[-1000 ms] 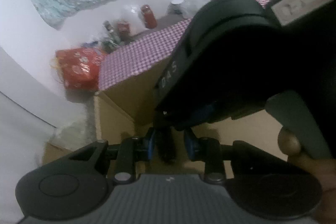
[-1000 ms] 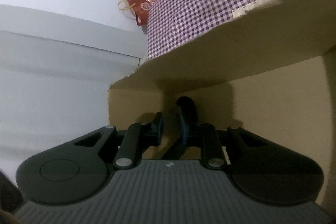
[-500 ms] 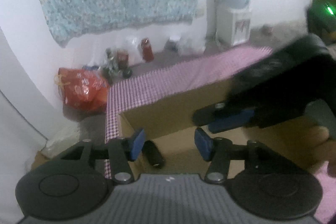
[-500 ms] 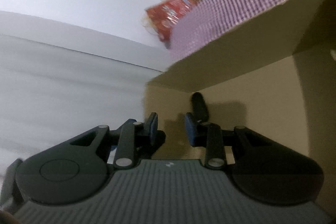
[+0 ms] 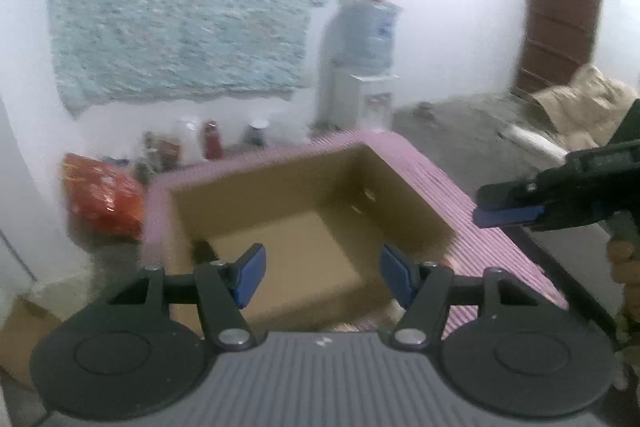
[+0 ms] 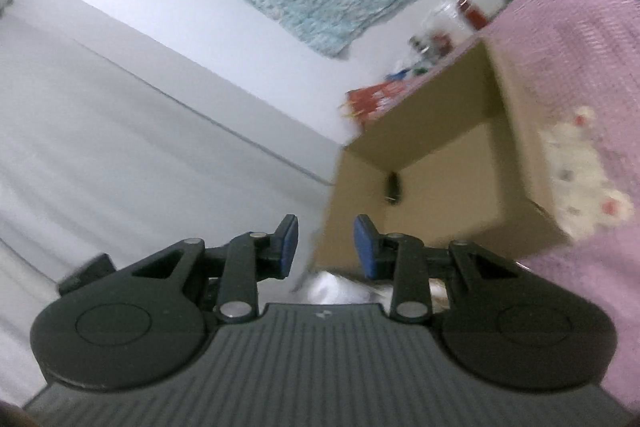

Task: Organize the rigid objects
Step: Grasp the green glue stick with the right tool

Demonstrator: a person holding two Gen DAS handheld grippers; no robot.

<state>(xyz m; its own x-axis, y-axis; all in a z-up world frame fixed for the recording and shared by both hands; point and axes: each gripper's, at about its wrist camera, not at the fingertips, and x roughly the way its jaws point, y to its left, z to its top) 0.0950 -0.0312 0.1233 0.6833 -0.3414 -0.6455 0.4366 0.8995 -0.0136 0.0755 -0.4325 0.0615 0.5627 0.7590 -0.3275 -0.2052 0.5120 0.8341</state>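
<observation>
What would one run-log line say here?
left gripper: opening, empty | right gripper: opening, empty | dark object: in cardboard box

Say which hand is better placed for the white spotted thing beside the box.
Probably right: the right gripper, jaws opening and empty, has the white spotted thing close ahead.

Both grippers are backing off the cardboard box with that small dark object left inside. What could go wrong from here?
1. The small dark object lies against the cardboard box wall near a corner; fingers may struggle to straddle it later.
2. The right gripper hangs close beside the left gripper; a crossing move could clash.
3. Both views are motion-blurred, so placement checks are unreliable.
</observation>
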